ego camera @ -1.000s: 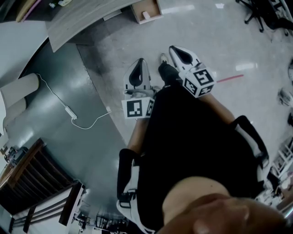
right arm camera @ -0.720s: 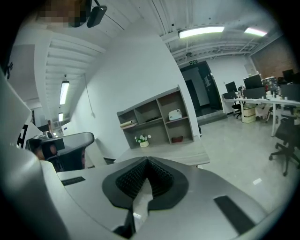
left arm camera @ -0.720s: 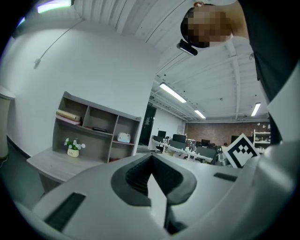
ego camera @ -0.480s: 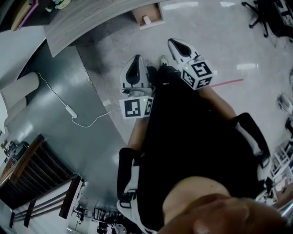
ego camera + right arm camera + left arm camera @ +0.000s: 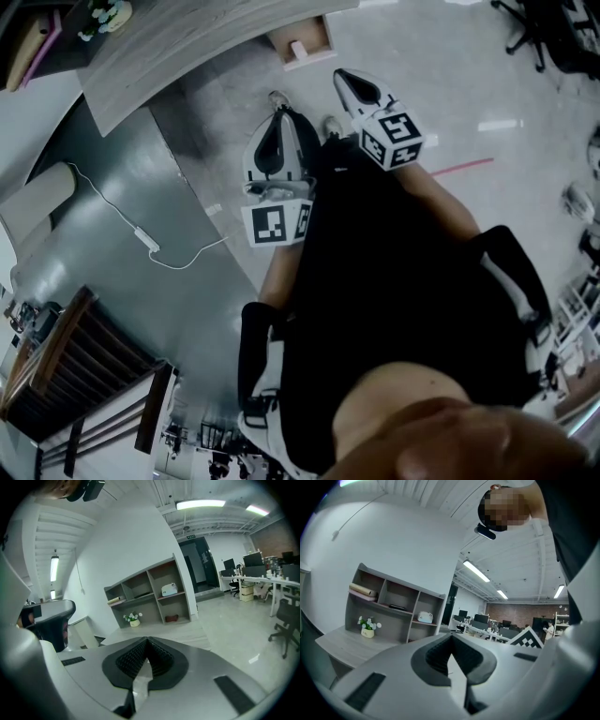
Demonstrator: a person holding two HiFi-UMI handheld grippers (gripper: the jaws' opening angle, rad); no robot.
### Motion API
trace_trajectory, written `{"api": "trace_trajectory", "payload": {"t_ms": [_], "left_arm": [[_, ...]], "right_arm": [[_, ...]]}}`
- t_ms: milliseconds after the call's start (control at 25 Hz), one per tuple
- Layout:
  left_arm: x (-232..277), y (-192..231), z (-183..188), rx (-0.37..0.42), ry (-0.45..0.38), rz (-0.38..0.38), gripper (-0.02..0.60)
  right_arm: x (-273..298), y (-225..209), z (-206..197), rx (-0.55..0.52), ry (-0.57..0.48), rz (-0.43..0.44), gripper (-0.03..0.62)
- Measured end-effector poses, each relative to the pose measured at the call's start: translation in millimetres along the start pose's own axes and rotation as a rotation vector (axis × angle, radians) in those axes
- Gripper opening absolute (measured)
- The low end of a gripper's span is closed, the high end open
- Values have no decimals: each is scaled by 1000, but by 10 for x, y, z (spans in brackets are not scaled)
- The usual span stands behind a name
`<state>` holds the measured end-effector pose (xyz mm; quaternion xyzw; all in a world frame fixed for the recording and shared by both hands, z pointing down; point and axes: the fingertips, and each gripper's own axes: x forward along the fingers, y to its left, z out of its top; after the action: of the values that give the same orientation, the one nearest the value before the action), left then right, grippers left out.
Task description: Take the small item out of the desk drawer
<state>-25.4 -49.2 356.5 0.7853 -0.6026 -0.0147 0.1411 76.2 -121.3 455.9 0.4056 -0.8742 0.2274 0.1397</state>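
Approach to the drawer, viewed from the head downward. Nearest, the left gripper (image 5: 278,124) and the right gripper (image 5: 347,81) are carried side by side in front of the person's dark clothing, both aimed toward the desk (image 5: 178,42). In its own view the left gripper (image 5: 451,657) is seen with its ribbed pads drawn together and nothing between them, and the right gripper (image 5: 146,662) is likewise closed and empty. Below them the pale floor (image 5: 469,84) is crossed on the left by a white cable (image 5: 141,236). Farther on, the drawer (image 5: 325,37) stands pulled out from under the desk edge. The small item (image 5: 298,49) — a pale block, too small for its make to be told — is seen inside it, near the middle, well apart from both grippers. Beyond, a shelf unit (image 5: 150,595) and a potted plant (image 5: 133,618) are borne on the desk top. The item is judged light and stiff, probably smooth-sided, so that it may slip or tip if pinched at a corner. It would best be taken from above, across its two narrower faces — the jaws first opened, and kept clear of the drawer walls close beside it.
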Motion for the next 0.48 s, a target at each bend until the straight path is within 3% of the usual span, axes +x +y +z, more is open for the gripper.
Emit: {"api": "trace_trajectory", "payload": {"t_ms": [320,480], "left_arm": [[447,437,71,-22,32,-30,-2],[696,698,139,-83,21,-20,-2]], "right_arm": [[774,-188,-128,14,82,-46,-2],[1141,-343,-236,18,111,-78,-2]]}}
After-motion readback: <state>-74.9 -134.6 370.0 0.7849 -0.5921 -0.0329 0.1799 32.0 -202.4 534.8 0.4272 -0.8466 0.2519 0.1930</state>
